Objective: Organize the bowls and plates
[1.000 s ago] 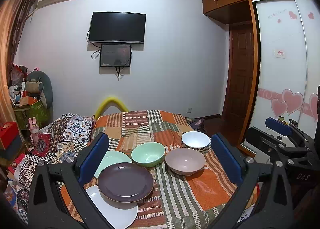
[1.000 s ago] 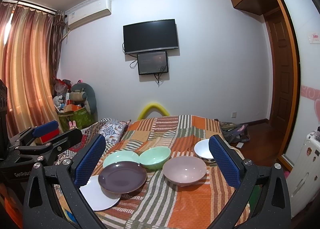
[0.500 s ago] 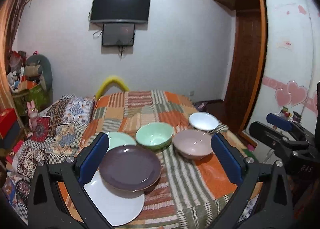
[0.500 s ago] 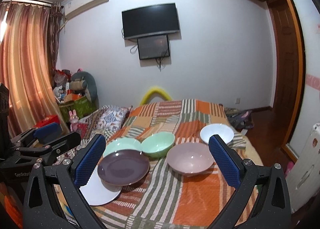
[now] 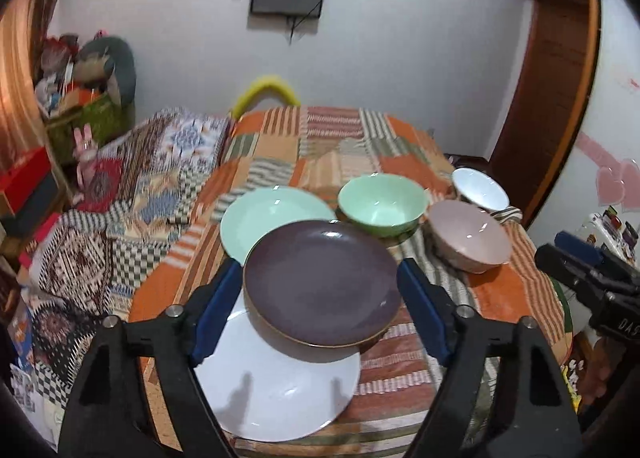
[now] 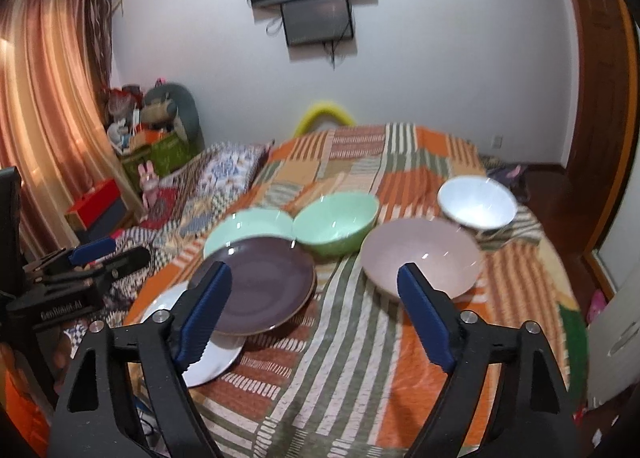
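Left gripper (image 5: pixel 320 298), jaws narrowing yet unclenched, framed the purple plate (image 5: pixel 320 282); approach step, next needing a rim grasp.

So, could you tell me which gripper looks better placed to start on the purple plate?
Left, I'd judge. The left gripper frames the purple plate between its open jaws, while the right gripper points at cloth beside the pink bowl.

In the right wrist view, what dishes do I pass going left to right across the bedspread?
White plate → purple plate → green bowl → pink bowl → white bowl. The green plate sits behind the purple one, so its place in the order is unclear.
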